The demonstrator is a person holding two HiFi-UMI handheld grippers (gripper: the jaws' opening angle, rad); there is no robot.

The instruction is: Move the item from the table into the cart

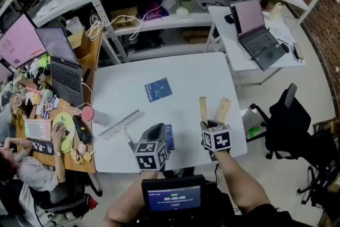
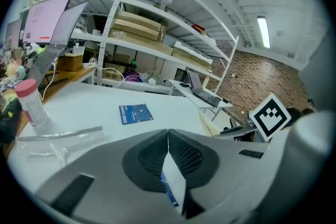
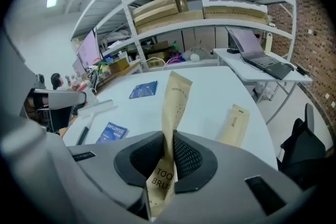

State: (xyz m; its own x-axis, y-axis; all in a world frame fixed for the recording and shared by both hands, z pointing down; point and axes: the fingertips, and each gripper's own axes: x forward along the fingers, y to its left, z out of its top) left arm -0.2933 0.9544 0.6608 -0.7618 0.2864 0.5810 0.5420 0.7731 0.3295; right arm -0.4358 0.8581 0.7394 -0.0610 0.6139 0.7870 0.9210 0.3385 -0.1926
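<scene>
Grip, right tongs (image 3: 172, 136): I am pinching a tan paper toothbrush sleeve (image 3: 176, 97) near its lower end, with the pads pressing flat on both faces.
Grip, left tongs (image 2: 168, 136): I am squeezing a thin blue-and-white flat sachet (image 2: 173, 186) edge-on between pads that are closed on it.
Long axis: the sleeve is standing up and away out of the right tongs, tilting slightly, its short lower end hanging behind the pads. By my reading, the free end is riding clear of the white desk (image 1: 122, 87).
Cart: it is showing in no view. Both loads are hanging by the desk's near edge, and I am not able to tell which way the cart lies from either hand.
Waiting on desk: a second tan paper sleeve (image 3: 234, 123) is lying flat just right of the held one, nearer my right hand. A blue square packet (image 1: 158, 89) is lying mid-desk, ahead of the left tongs.
</scene>
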